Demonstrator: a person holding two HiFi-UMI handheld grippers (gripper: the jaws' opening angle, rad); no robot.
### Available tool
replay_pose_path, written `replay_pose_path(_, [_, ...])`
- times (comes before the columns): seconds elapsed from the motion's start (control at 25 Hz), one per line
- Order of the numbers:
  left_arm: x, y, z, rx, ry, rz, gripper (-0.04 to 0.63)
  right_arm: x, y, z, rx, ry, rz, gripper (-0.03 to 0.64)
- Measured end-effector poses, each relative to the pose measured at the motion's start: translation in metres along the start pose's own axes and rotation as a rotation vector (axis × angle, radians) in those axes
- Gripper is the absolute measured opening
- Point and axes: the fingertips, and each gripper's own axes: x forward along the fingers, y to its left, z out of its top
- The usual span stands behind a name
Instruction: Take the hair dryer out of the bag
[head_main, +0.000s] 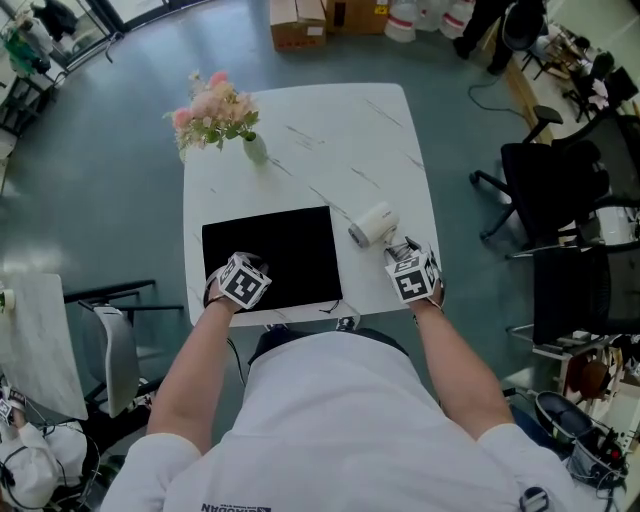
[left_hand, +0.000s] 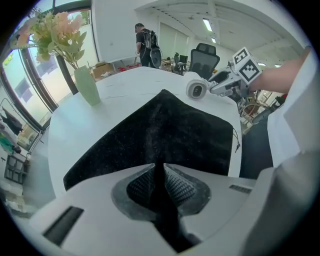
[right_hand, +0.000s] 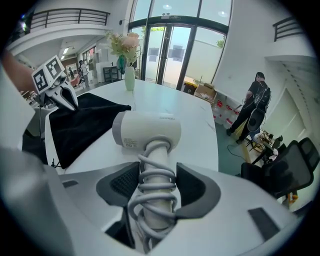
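Note:
The flat black bag (head_main: 270, 255) lies on the near left of the white table (head_main: 340, 130). My left gripper (left_hand: 159, 187) is shut on the bag's near edge, with black cloth pinched between its pads; in the head view its marker cube (head_main: 243, 282) covers the tips. The white hair dryer (head_main: 373, 224) lies outside the bag, just right of it, barrel toward the table's middle. My right gripper (right_hand: 157, 192) is closed around the dryer's handle (right_hand: 156, 180), which has the grey cord coiled round it. Both pads touch the coils.
A green vase of pink flowers (head_main: 255, 148) stands at the table's far left. Black office chairs (head_main: 550, 190) stand to the right, a white chair (head_main: 115, 350) at the near left, and cardboard boxes (head_main: 298, 25) on the floor beyond the table. People stand far off.

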Motion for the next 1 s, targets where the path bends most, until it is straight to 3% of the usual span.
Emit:
replay_pose_path(0.16, [-0.016,0.007,0.01,-0.069,-0.069,0.041,0.063,0.004,0.001,-0.002,0.018,-0.008,0.023,0.247])
replay_pose_path(0.36, [-0.04,0.007,0.025,-0.233,-0.17,0.073,0.063,0.004,0.003,-0.001,-0.003,-0.032,0.055,0.25])
replay_pose_path(0.56, [-0.062,-0.019,0.03,-0.383,-0.254,0.072,0.063,-0.01,0.008,0.003,-0.028,-0.062,0.116,0.276])
replay_pose_path(0.76, [-0.081,-0.051,0.026,-0.419,-0.304,0.072,0.062,-0.034,0.007,0.005,-0.062,-0.129,0.158,0.29])
replay_pose_path(1.0, [-0.108,-0.069,0.021,-0.386,-0.34,0.075,0.061,-0.084,0.02,0.035,-0.085,-0.304,0.163,0.29])
